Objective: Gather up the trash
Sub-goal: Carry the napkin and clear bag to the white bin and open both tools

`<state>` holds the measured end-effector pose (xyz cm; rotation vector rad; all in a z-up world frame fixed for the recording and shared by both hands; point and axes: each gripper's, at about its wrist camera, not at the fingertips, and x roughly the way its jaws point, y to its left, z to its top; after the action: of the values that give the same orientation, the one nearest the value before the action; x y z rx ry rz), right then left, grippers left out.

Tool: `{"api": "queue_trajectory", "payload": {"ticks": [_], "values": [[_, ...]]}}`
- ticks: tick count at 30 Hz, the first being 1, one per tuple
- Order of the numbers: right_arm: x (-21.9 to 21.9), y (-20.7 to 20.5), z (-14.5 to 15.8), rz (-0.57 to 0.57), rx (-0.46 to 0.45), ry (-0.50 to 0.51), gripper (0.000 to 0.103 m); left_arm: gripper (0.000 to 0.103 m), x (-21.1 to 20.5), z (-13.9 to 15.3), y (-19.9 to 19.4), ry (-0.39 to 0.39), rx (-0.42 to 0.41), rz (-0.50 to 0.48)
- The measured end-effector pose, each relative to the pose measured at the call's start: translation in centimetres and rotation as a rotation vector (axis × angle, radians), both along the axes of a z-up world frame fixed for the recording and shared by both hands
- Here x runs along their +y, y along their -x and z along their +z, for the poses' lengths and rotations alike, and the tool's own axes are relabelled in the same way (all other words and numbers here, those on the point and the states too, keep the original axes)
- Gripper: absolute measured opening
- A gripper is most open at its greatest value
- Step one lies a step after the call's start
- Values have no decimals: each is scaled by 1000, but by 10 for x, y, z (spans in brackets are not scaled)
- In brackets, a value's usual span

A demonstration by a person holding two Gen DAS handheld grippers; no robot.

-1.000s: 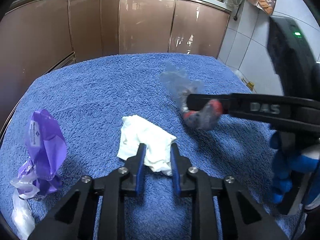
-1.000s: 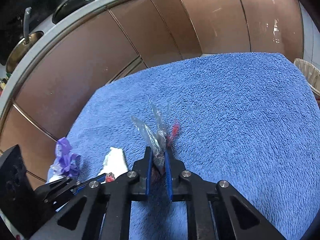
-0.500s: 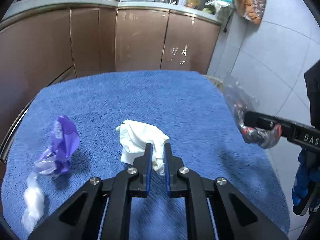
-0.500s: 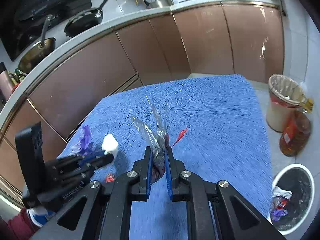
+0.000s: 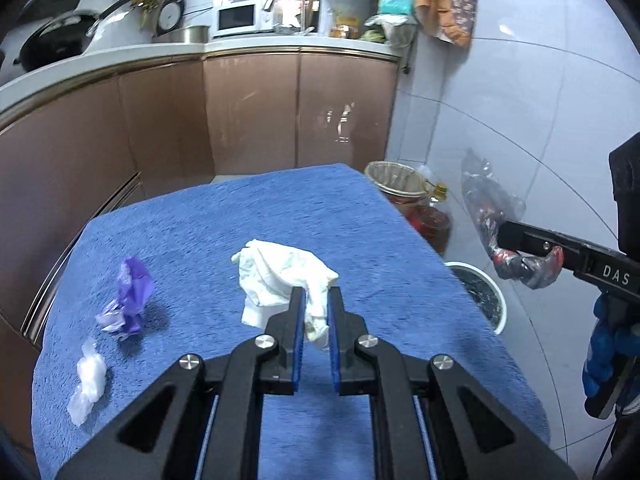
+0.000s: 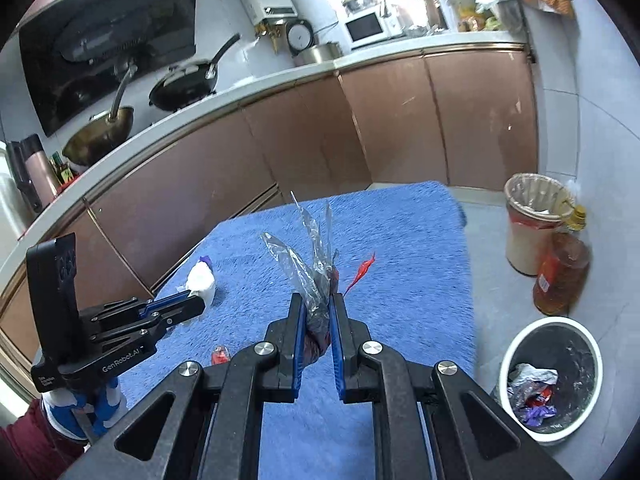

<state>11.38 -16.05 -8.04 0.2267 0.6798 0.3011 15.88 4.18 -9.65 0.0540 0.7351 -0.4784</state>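
- Left gripper [image 5: 316,312]: jaws closed on a crumpled white tissue [image 5: 280,276], pinched by its lower corner between the blue pads and held above the blue towel [image 5: 360,216]; the jaws have just been closing, tissue between them.
- Clear plastic scrap [image 5: 88,380]: lying at the towel's left edge.
- Purple wrapper [image 5: 130,300]: crumpled, on the towel just beside the clear scrap.
- Small red scrap [image 6: 219,355]: on the towel, near the left gripper.
- Right gripper [image 6: 318,320]: jaws narrow, clamped on a clear cellophane wrapper [image 6: 308,264] with a dark, red-tipped bundle, held up.
- White trash bin [image 6: 516,356]: on the floor right of the towel, black liner, wrappers inside.
- Lined basket [image 6: 528,224] and an oil bottle [image 6: 560,272]: beside the wall.
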Motion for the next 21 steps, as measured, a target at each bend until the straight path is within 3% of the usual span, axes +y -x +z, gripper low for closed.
{"api": "queue_trajectory", "payload": {"ticks": [12, 21], "values": [[-99, 58, 1, -222, -47, 5, 12, 10, -122, 17, 21, 7, 16, -185], [-170, 65, -43, -406, 27, 16, 12, 10, -247, -9, -5, 16, 145, -342]]}}
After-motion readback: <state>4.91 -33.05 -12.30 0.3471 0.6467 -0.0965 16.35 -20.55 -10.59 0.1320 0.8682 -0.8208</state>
